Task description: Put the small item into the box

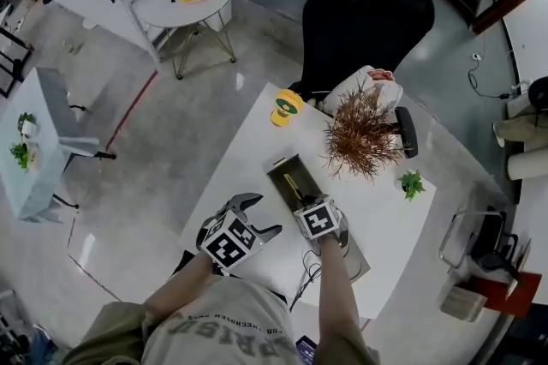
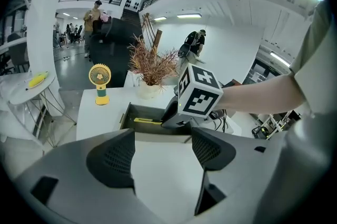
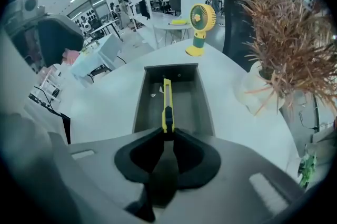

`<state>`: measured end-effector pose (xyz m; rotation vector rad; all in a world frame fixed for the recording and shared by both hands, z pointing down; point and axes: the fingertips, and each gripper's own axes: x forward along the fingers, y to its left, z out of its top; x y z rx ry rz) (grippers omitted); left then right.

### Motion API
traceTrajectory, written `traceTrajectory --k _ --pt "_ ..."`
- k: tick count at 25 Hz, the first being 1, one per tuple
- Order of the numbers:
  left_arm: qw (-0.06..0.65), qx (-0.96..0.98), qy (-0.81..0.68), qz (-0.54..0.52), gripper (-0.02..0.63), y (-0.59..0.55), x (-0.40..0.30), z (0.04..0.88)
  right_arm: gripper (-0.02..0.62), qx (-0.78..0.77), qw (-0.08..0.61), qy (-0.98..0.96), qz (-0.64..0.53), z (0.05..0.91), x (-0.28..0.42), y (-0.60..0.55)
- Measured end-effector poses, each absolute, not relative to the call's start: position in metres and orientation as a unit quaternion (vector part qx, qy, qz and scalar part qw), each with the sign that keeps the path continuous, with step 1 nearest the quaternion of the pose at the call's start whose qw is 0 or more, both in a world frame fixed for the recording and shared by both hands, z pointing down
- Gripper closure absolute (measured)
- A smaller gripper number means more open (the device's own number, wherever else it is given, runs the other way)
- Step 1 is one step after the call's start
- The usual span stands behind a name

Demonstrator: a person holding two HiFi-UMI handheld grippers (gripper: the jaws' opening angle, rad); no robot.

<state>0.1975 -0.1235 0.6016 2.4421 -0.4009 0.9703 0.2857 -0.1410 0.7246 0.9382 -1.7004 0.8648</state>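
Note:
A yellow utility knife (image 3: 167,104) is pinched at its near end by my right gripper (image 3: 167,136), which is shut on it and holds it over the inside of the long grey box (image 3: 144,97). In the head view the knife (image 1: 294,185) lies along the box (image 1: 278,169) just ahead of the right gripper (image 1: 310,205). My left gripper (image 1: 257,216) stands open over bare white table to the left of the box, with nothing between its fingers. From the left gripper view the knife (image 2: 148,121) shows inside the box (image 2: 128,114), past the open left gripper (image 2: 160,152).
On the white table (image 1: 257,136) stand a yellow hand fan (image 1: 286,107), a dried brown plant in a white pot (image 1: 363,128) and a small green plant (image 1: 412,183). Black cables (image 1: 306,276) lie near its front edge. A black office chair (image 1: 360,25) stands behind the table.

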Motion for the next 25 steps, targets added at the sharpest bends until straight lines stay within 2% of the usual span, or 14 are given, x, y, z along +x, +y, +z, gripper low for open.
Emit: traceTrajectory --k 7,10,13,18,21,25 --pt "0.237 0.89 -0.137 0.365 0.281 -0.119 0.198 0.605 0.537 0.36 0.501 -0.675 0.405 0.735 0.282 -0.129" --pt "0.239 0.889 -0.136 0.367 0.281 -0.119 0.197 0.606 0.537 0.363 0.528 -0.659 0.394 0.736 0.292 -0.128" --pt "0.243 0.887 -0.139 0.368 0.281 -0.12 0.195 0.607 0.537 0.371 0.514 -0.686 0.359 0.738 0.286 -0.148" --pt "0.246 0.885 -0.142 0.369 0.281 -0.121 0.191 0.608 0.537 0.367 0.531 -0.674 0.36 0.74 0.29 -0.147" --pt "0.248 0.884 -0.144 0.37 0.281 -0.122 0.189 0.608 0.537 0.371 0.57 -0.635 0.367 0.737 0.306 -0.137" --pt "0.252 0.882 -0.145 0.371 0.281 -0.122 0.188 0.61 0.535 0.362 0.553 -0.655 0.366 0.743 0.295 -0.145"
